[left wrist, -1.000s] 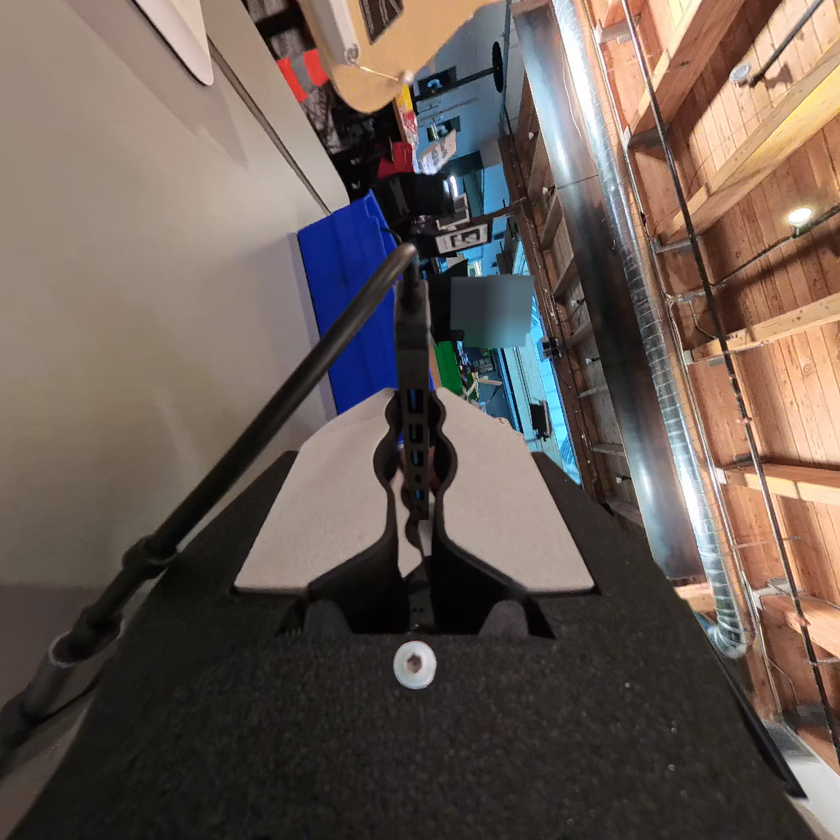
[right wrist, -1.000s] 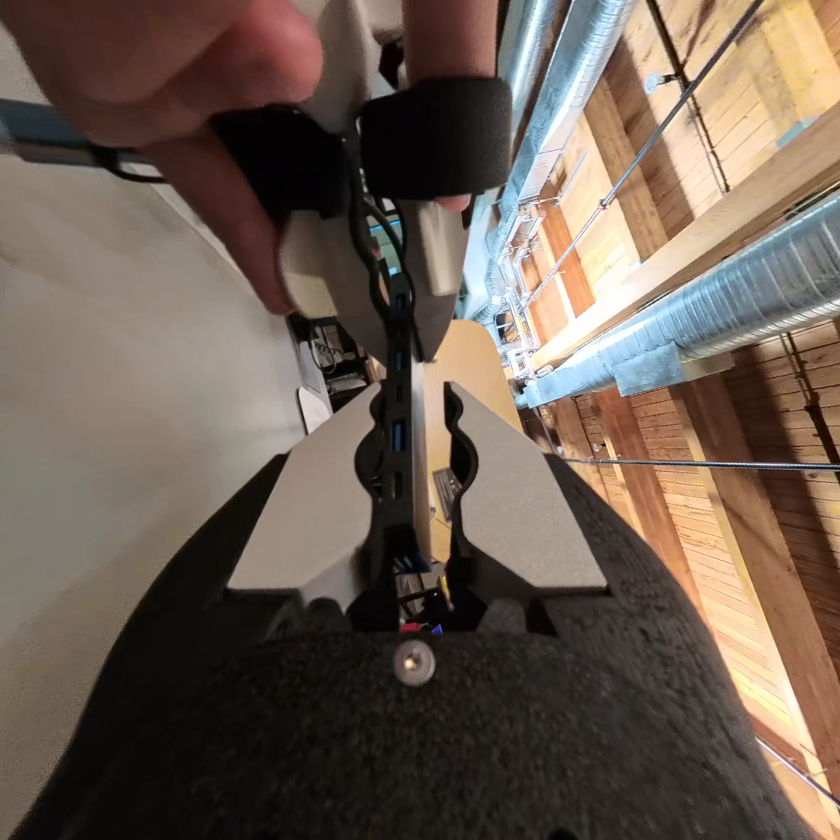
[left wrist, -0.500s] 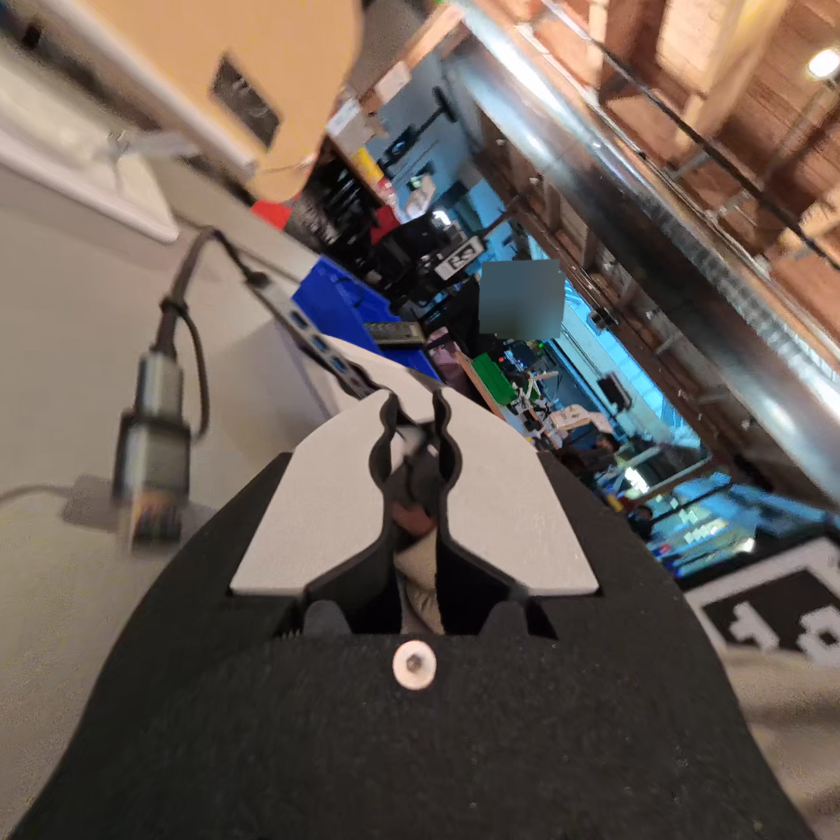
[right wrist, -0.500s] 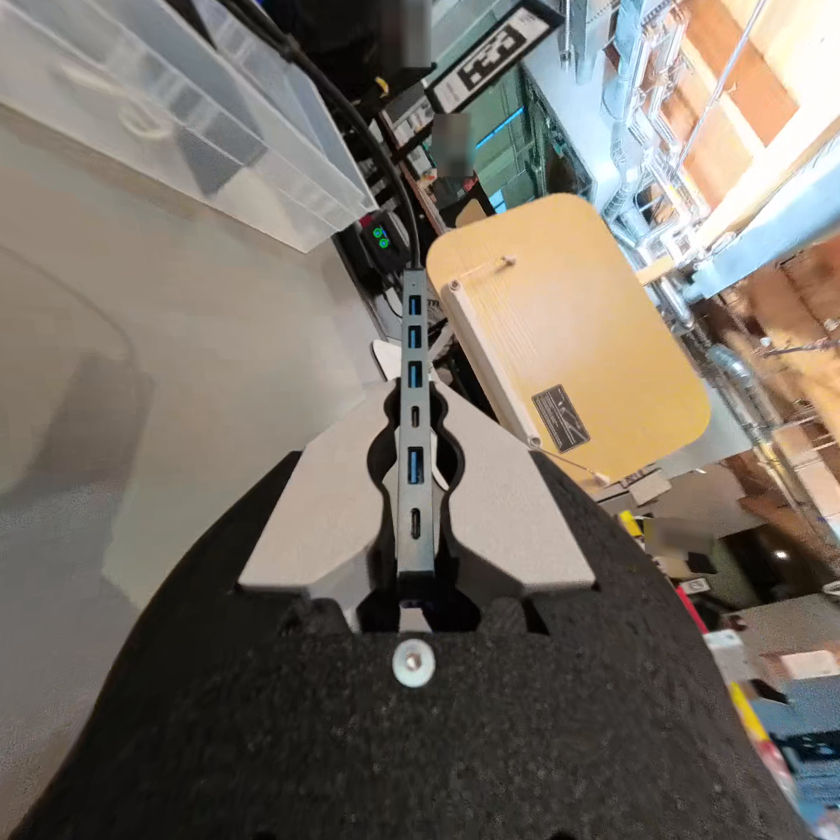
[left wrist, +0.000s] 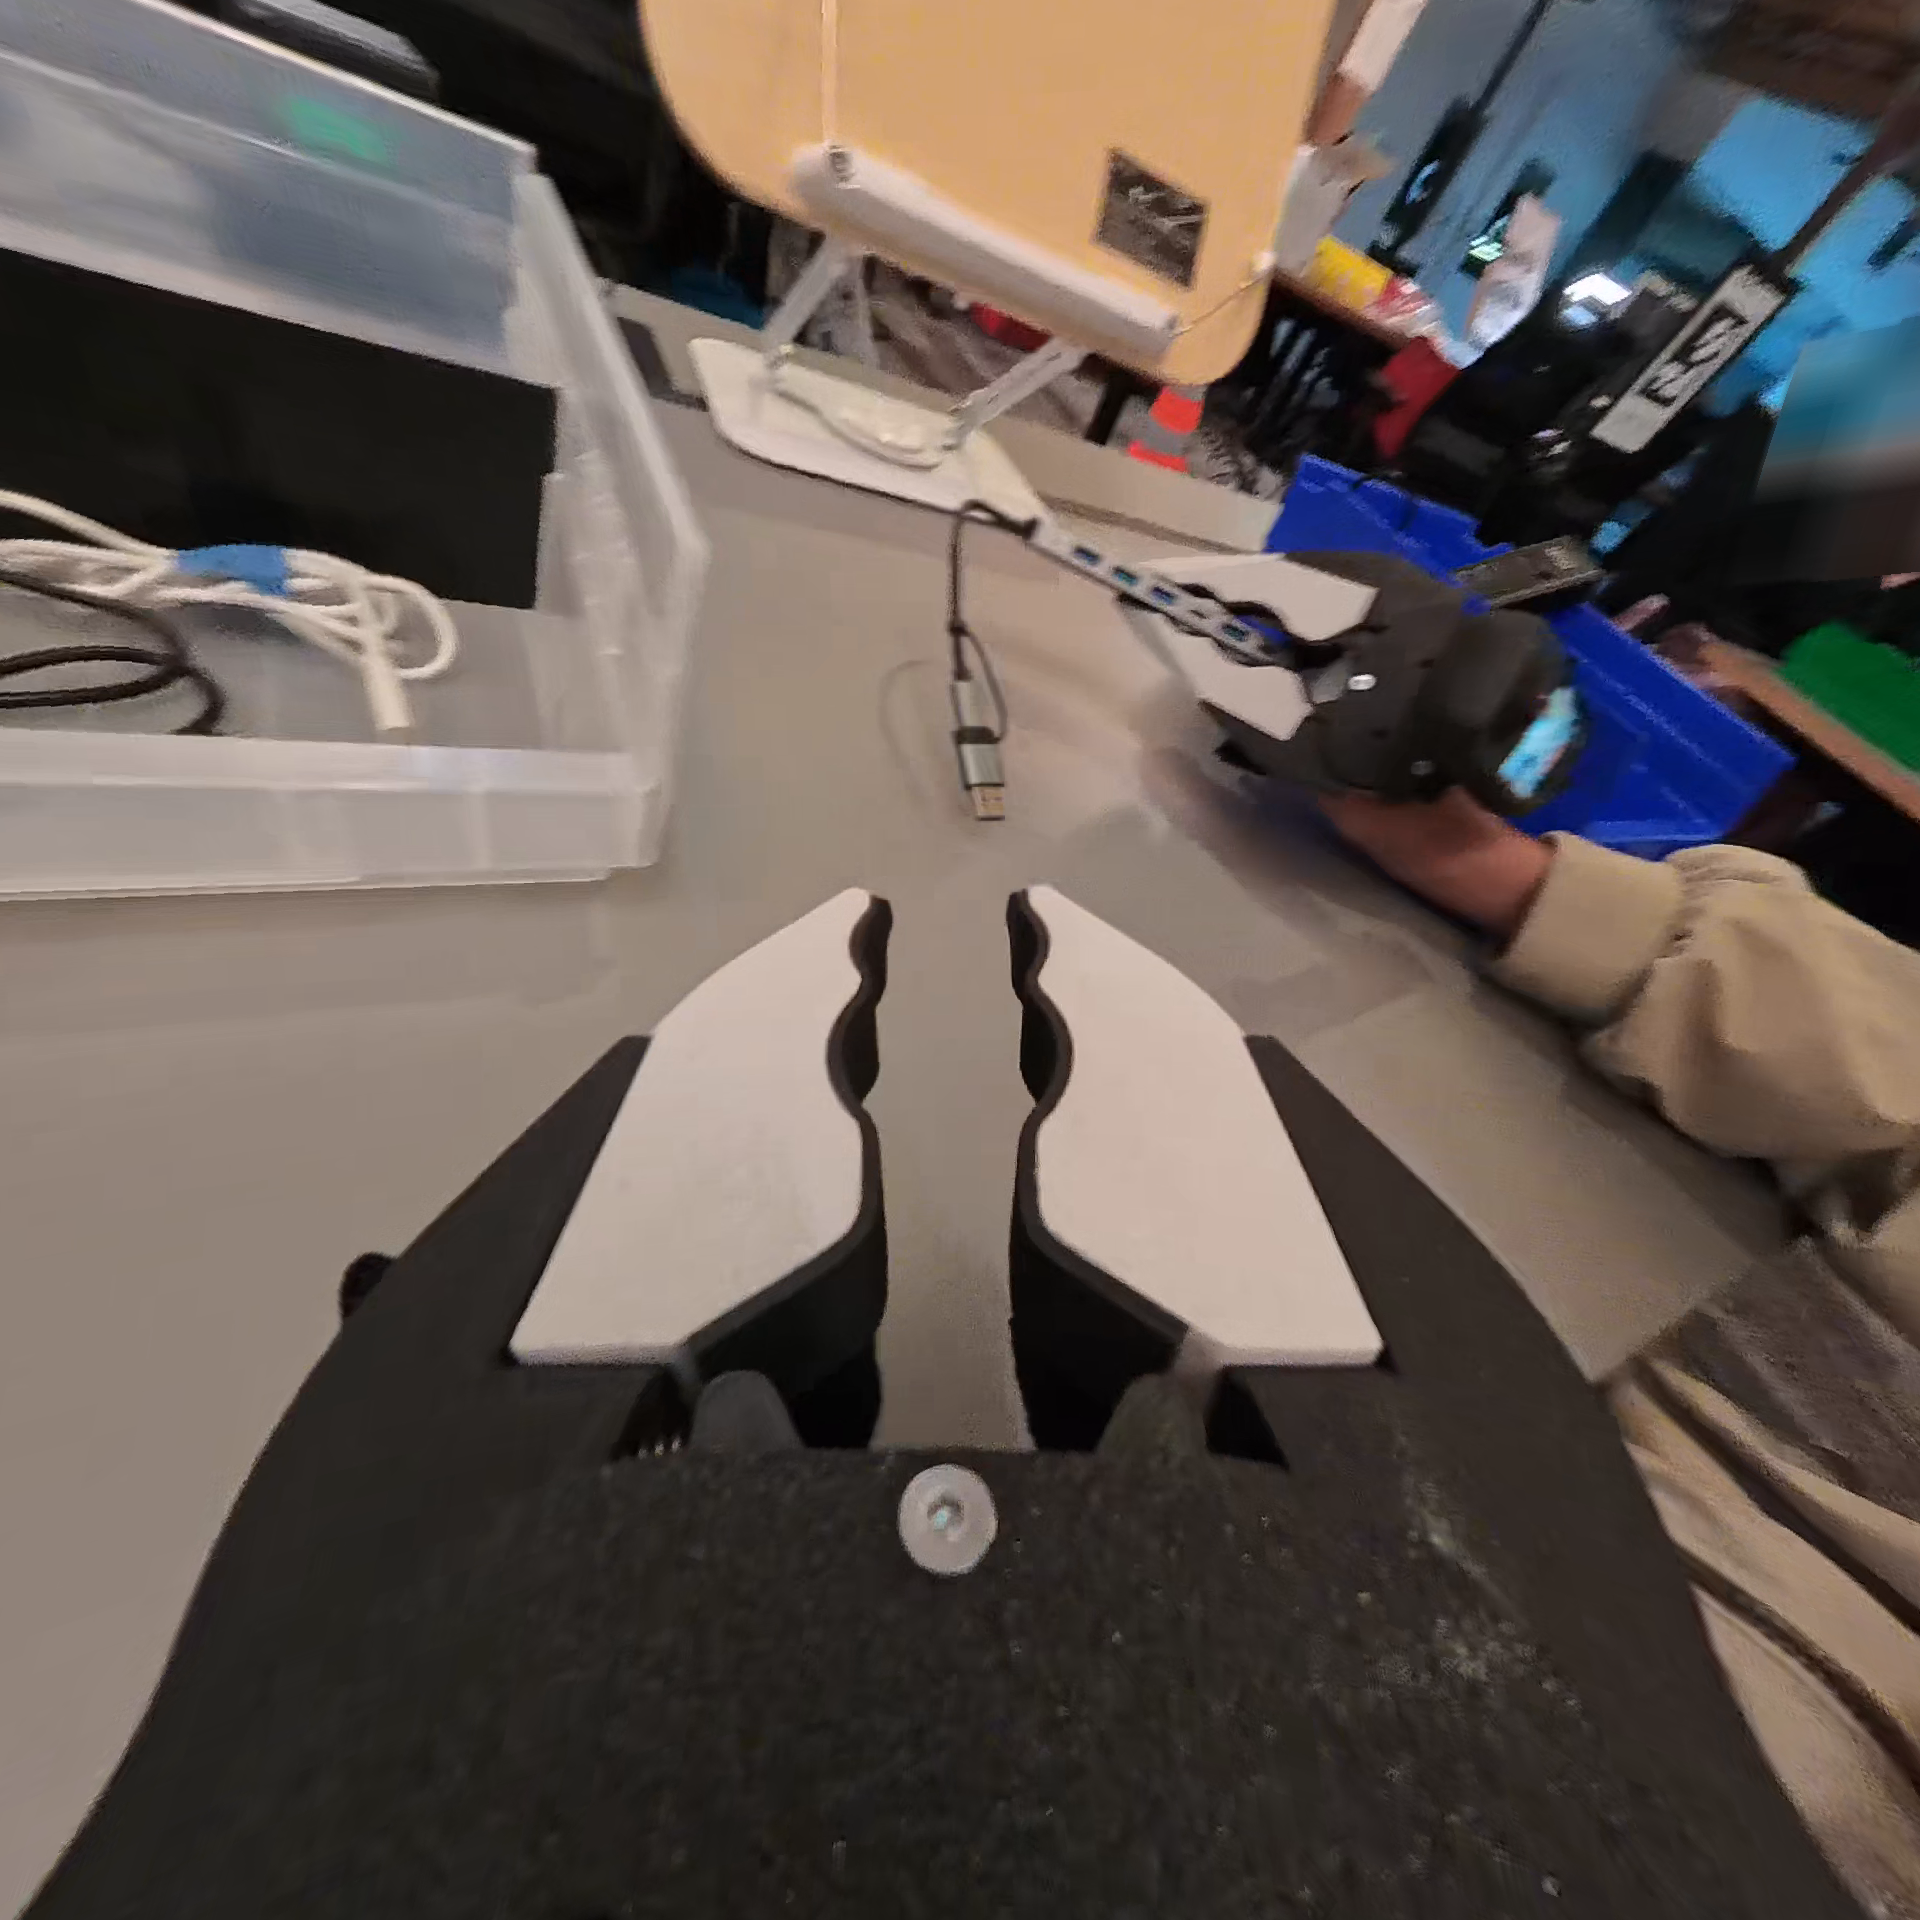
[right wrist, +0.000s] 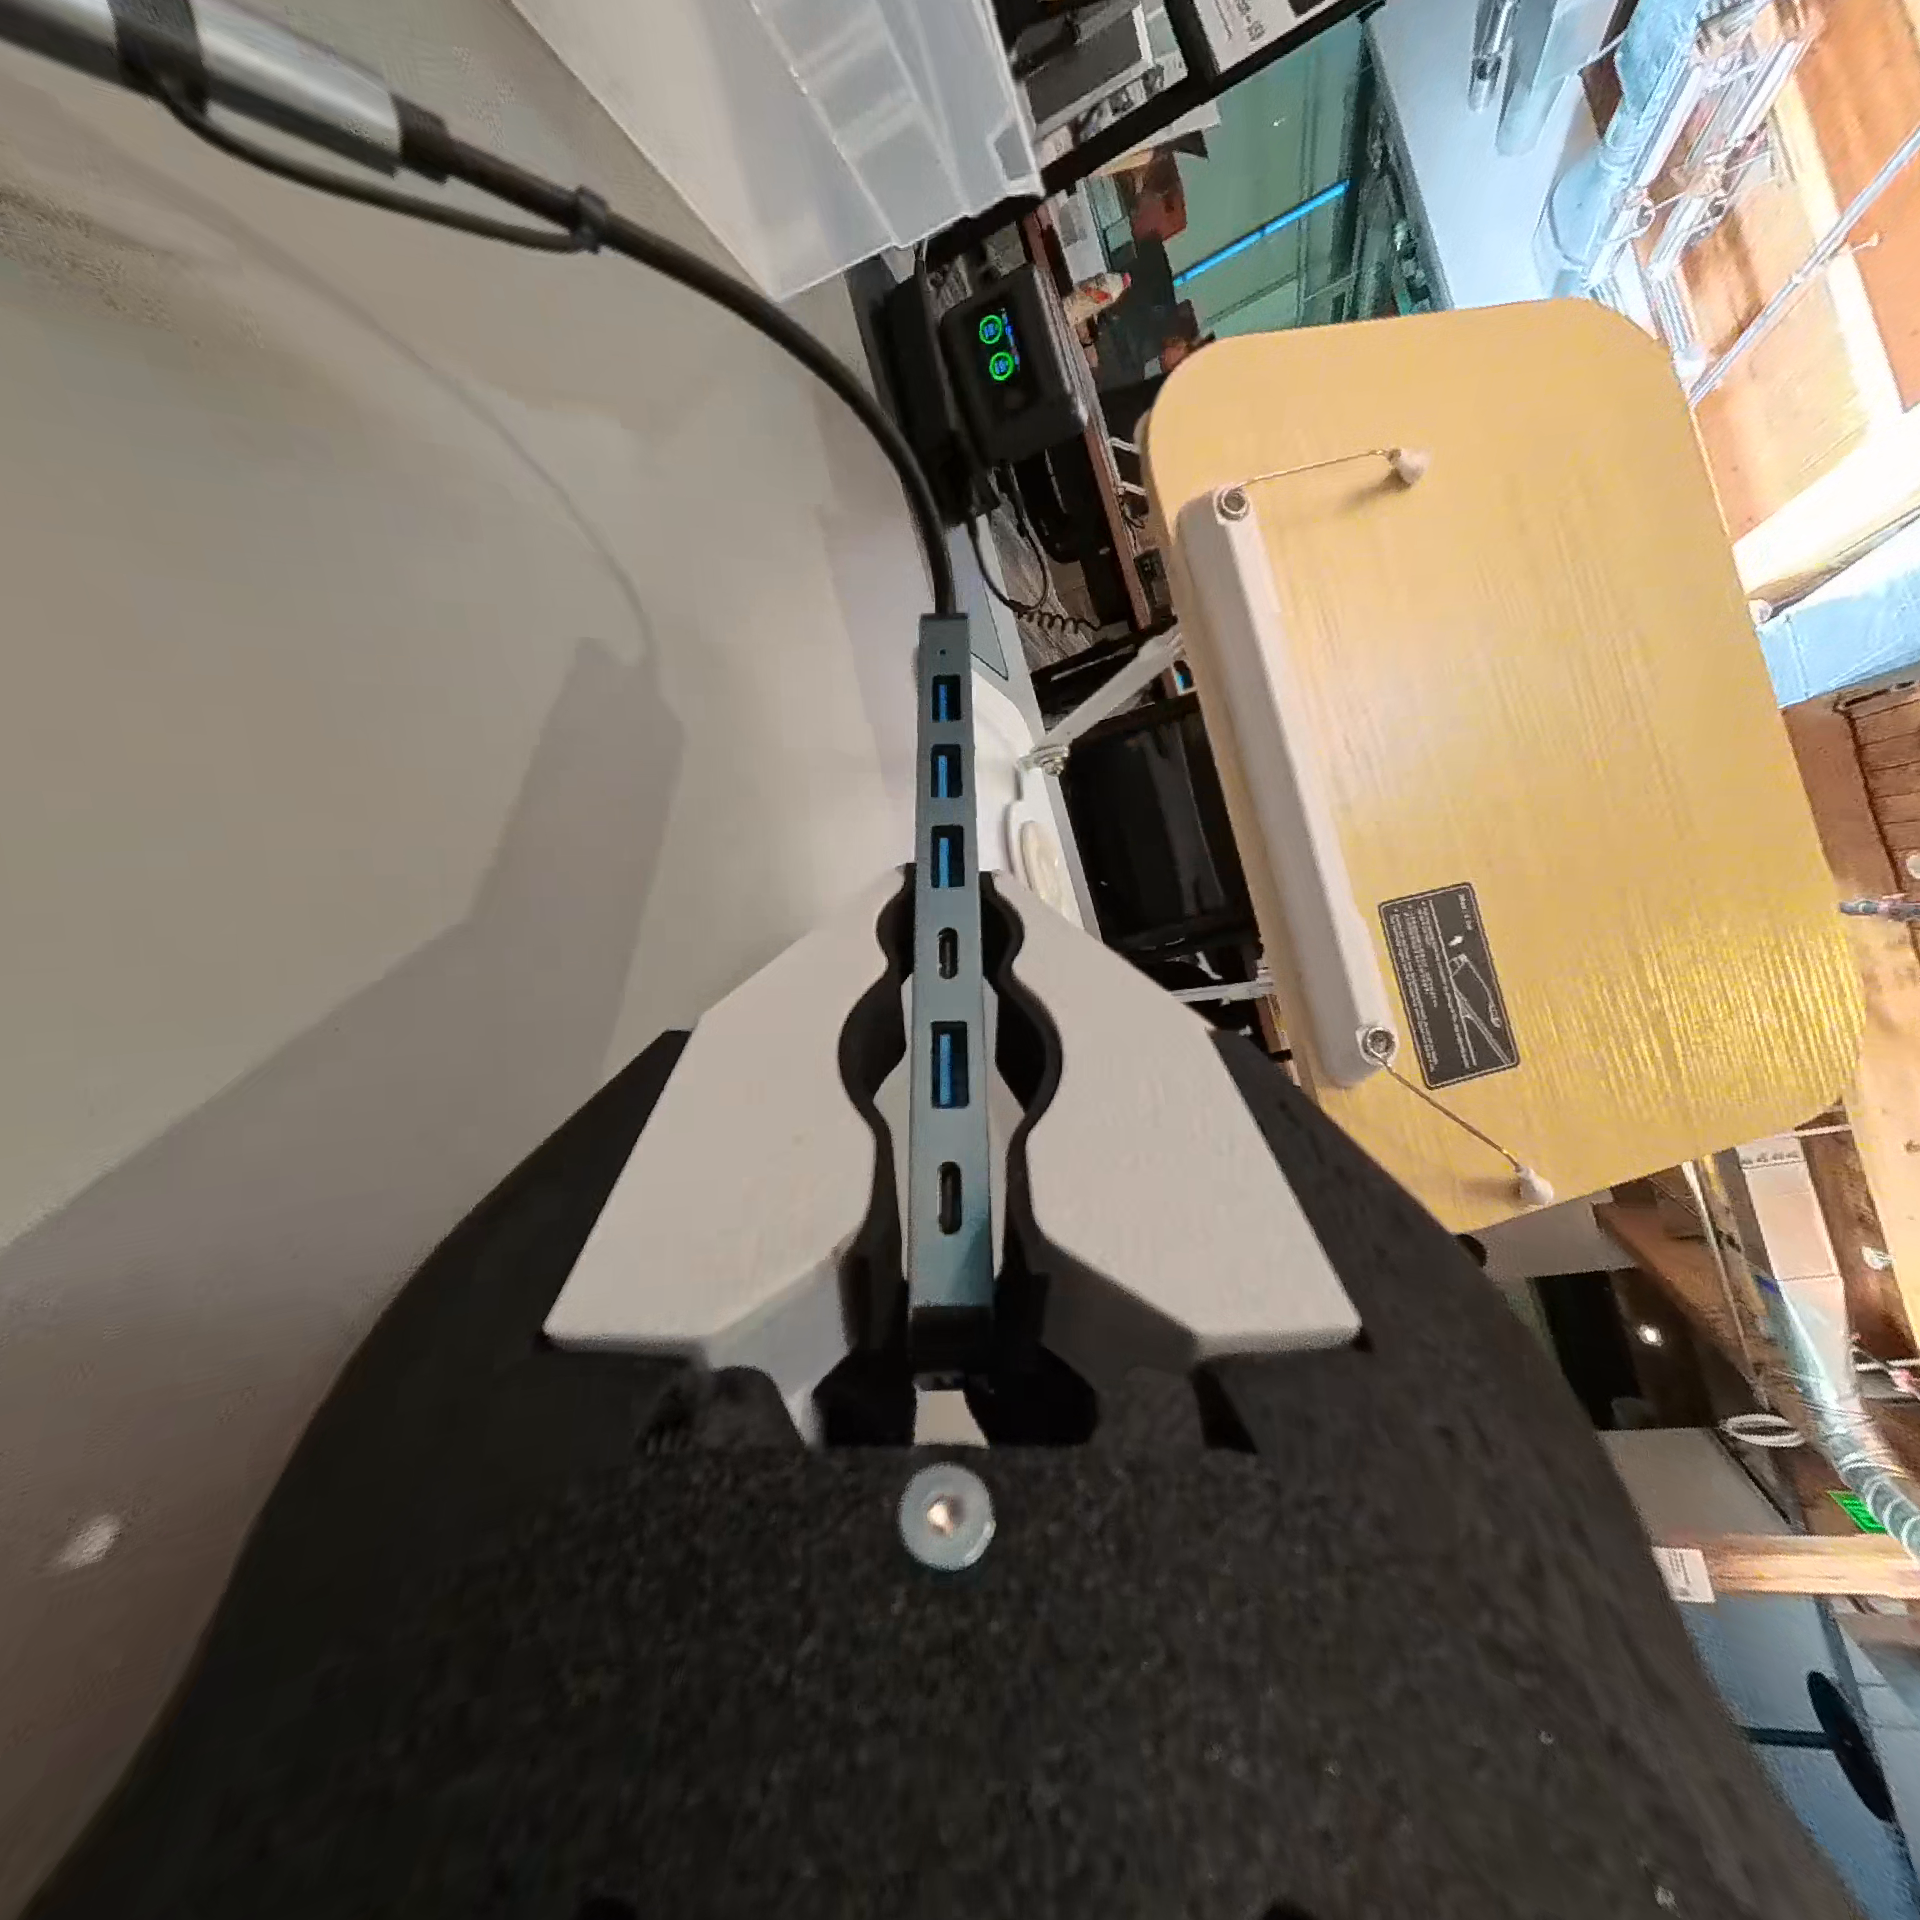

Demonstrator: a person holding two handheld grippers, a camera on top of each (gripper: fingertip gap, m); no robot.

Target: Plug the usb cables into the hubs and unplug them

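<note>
The left tool point(left wrist: 945, 914) is held low over the grey tabletop point(left wrist: 312, 1091) with its jaws parted and nothing between them; bare tabletop is seen through the gap. Just beyond its tips a silver USB plug point(left wrist: 979, 743) lies flat on the tabletop, its thin dark cable point(left wrist: 954, 582) running up to the far end of a slim grey hub point(right wrist: 948, 997). The hub is clamped edge-on between the jaws of the right tool point(right wrist: 948, 894), with its rear end deep between the fingers and its front half projecting past the tips. A row of blue and oval ports faces the right wrist camera, and none of them is seen occupied.

In the left wrist view the right tool is seen off to the right, above the tabletop, gripped by a hand point(left wrist: 1434, 842) in a beige sleeve point(left wrist: 1714, 997).

To the left a clear plastic bin point(left wrist: 582, 582) holds white and black cables point(left wrist: 312, 603). Farther back a tan board on a white stand point(left wrist: 997, 156) carries a small dark label point(left wrist: 1153, 218), whose writing is too small to be read. A blue bin point(left wrist: 1662, 727) stands behind the hand.
</note>
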